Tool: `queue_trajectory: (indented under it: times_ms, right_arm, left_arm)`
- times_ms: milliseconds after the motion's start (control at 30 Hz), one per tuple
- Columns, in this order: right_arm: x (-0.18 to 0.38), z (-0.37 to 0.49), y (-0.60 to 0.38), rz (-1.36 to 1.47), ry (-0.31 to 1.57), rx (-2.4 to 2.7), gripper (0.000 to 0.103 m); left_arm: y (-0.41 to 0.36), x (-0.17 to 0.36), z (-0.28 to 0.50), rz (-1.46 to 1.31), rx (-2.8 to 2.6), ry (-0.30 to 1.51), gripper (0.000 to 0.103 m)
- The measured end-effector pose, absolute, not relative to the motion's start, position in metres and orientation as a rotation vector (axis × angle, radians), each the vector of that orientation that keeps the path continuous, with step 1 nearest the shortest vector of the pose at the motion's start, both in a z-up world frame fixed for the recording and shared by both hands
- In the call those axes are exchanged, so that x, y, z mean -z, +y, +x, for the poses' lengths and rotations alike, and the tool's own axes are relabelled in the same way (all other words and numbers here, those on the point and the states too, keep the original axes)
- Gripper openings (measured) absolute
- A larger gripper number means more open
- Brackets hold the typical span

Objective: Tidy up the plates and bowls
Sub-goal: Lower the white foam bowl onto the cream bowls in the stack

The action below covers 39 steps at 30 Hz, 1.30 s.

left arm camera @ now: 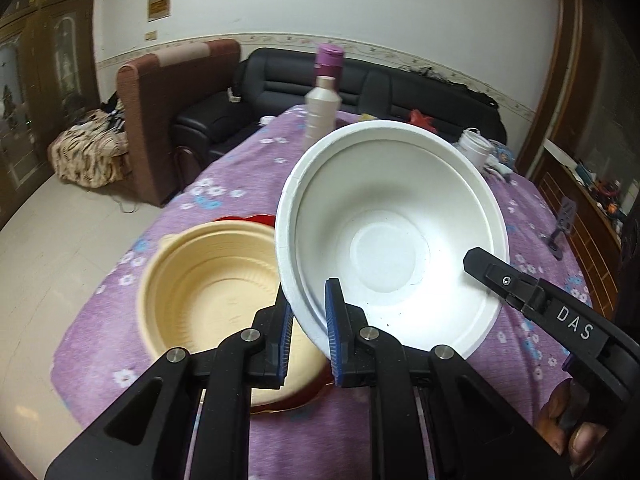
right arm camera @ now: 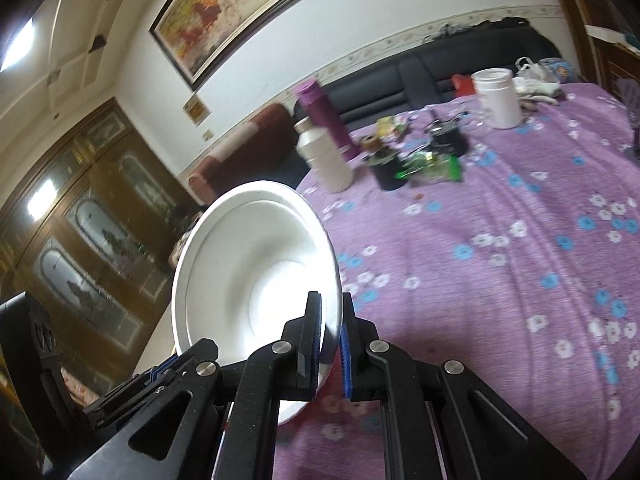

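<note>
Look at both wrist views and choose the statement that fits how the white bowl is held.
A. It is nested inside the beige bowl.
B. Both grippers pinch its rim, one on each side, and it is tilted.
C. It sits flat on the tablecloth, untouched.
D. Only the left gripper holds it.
B: the left gripper clamps the white bowl at its near rim while the right gripper pinches the other edge, and it hangs tilted beside the beige bowl.

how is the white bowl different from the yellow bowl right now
The white bowl is lifted and tilted, its rim clamped by the left tool and the right tool; the yellow bowl sits upright on a red plate. The white bowl looks smooth, while the yellow bowl has ribbed walls. Both are round and empty.
</note>
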State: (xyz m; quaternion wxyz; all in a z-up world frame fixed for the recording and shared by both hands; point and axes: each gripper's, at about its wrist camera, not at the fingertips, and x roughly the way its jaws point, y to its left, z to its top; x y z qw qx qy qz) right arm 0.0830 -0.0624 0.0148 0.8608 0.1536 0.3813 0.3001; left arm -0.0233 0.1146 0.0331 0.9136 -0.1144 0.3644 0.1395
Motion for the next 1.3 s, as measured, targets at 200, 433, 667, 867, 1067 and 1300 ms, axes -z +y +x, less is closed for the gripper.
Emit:
queue_trajectory:
  times_ms: [200,433,667,867,1067,1300]
  right_arm:
    - [-0.015,0.078,-0.025,0.285,0.85,-0.702,0.008]
    - [-0.03,0.072,0.004,0.245,0.875,-0.749,0.008]
    - [-0.017,0.073,0.02,0.236,0.937,-0.768,0.008]
    - [0.0,0.075,0.026,0.225,0.992,-0.763,0.008]
    - [0.007,0.075,0.029,0.209,1.014,-0.757,0.008]
    - [0.01,0.074,0.033,0.196,1.027,-0.756,0.008]
  left_arm:
    - [0.146,-0.032,-0.037,-0.267,-0.324,0.774,0.015]
    - [0.166,-0.045,-0.048,-0.262,-0.34,0.768,0.015]
    - [0.177,-0.035,-0.055,-0.273,-0.356,0.8,0.015]
    - [0.181,-0.02,-0.053,-0.286,-0.353,0.85,0.015]
    - [0.181,-0.014,-0.055,-0.287,-0.351,0.87,0.016]
    - [0.184,-0.012,-0.058,-0.29,-0.354,0.876,0.016]
